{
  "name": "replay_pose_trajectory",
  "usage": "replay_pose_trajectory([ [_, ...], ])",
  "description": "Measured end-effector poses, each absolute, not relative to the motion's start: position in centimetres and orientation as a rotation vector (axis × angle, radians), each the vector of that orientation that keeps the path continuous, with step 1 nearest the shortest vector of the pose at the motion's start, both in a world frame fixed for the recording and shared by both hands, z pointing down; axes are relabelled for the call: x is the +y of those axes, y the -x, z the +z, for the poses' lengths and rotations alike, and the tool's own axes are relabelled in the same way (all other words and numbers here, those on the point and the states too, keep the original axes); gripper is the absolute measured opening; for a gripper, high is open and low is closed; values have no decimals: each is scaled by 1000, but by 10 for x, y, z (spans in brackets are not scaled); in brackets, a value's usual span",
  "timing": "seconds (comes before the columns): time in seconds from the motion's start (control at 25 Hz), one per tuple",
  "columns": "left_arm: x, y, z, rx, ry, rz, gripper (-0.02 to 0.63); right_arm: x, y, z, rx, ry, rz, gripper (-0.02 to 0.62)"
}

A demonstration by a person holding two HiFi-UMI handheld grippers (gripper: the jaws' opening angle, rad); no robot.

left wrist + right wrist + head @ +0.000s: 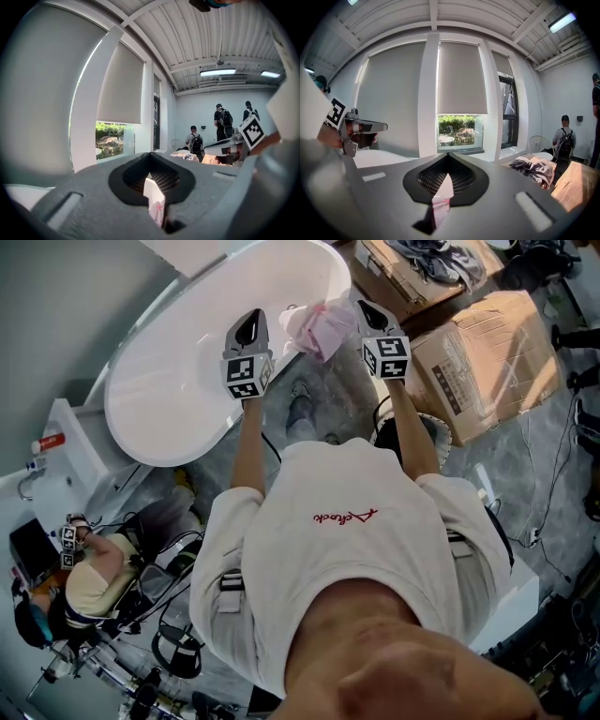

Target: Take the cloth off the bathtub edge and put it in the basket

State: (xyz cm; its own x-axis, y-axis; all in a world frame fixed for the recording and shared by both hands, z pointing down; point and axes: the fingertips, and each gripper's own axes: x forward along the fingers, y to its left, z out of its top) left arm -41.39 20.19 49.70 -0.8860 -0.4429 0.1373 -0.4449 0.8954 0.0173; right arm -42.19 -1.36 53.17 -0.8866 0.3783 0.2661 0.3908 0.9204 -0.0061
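A pink and white cloth [320,326] hangs bunched in the air between my two grippers, just off the right end of the white bathtub [178,381]. My left gripper [250,319] is shut on the cloth's left side; a pale sliver of cloth [155,207] shows in its closed jaws [158,212]. My right gripper [368,307] is shut on the other side, with a pink strip of cloth [439,205] pinched between its jaws [440,199]. A woven basket [439,430] stands on the floor under my right forearm, mostly hidden by it.
Cardboard boxes [492,352] lie on the floor right of the basket, another [412,273] holds grey clothes. A seated person [89,582] with cables and gear is at lower left. Several people [222,123] stand at the far wall.
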Motion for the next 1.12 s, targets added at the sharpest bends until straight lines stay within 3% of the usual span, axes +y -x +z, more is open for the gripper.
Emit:
replay_pose_trajectory([
  [0.52,235,527,505,-2881,-757,-52,0,19,525,528,-2793,481,-106,6],
  [1.12,228,570,599,-2679,-808,-95,0,21,569,624,-2624,420,-72,6],
])
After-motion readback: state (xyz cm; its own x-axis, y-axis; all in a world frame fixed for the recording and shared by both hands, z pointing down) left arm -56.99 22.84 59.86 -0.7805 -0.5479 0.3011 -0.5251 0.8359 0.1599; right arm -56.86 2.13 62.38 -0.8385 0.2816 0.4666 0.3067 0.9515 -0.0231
